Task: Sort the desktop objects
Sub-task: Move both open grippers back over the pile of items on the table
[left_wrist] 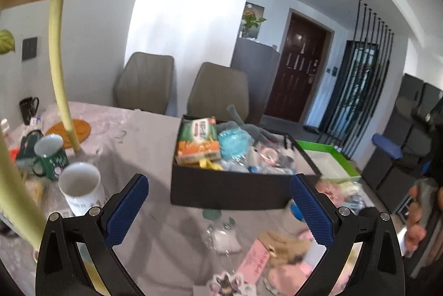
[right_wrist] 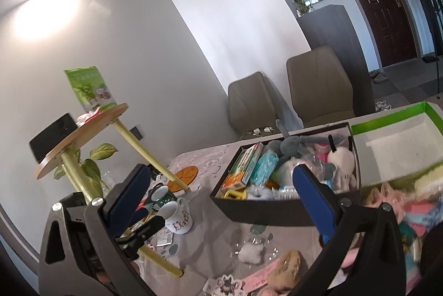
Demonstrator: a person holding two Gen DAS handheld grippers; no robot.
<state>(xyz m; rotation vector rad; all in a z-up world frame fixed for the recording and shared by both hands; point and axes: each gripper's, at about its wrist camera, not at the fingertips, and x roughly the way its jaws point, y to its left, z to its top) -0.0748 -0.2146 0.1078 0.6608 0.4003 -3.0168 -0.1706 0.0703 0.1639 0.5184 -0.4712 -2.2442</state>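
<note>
Both grippers hang in the air above the cluttered table, and both are spread wide with nothing between their blue pads. The left gripper faces the black box, which sits near the middle of the grey cloth and is already heaped with things: a green-and-orange carton against its left wall, a blue mesh puff beside that, and a grey plush toy sprawled along the far side. The right gripper looks at the same black box from a tilted angle. Just beyond the box stands a green-rimmed tray with a white inside. Loose items lie on the cloth in front of the box: a clear packet of white fluff, a pink card and a tan plush piece. To the left, a white mug and a green mug stand close together beside the yellow leg of a small wooden stand.
</note>
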